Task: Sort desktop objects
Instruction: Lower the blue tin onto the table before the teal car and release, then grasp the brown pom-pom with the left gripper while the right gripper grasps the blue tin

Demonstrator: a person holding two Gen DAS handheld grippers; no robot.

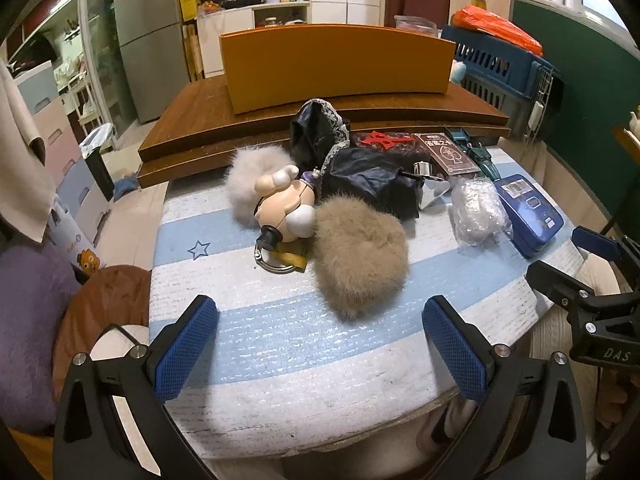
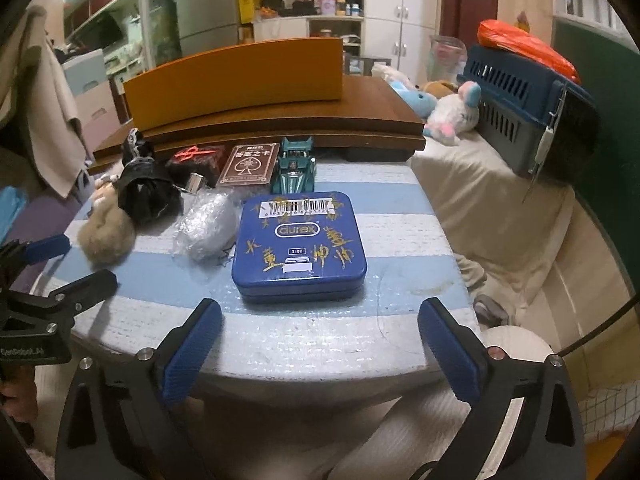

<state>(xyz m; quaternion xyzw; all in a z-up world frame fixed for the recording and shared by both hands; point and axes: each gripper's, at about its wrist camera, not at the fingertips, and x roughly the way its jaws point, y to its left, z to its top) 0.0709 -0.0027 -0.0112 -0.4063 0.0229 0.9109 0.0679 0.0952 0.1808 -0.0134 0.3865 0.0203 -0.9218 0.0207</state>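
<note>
While both tools gape empty | right tool (image 2: 320,344) faces glossy square tin (image 2: 300,248) | fluffy pompom (image 1: 360,256)

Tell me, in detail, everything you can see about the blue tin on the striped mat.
The blue tin is a flat, square box with rounded corners; it looks like metal. Its lid is shut, with a seam running around the side. On top are a white barcode sticker, a printed oval logo and gold handwritten characters. It lies flat on the blue-and-white striped mat, near the front edge. A clear plastic packet lies close on its left and a green toy car sits just behind it. The right gripper is open in front of it, not touching.
</note>
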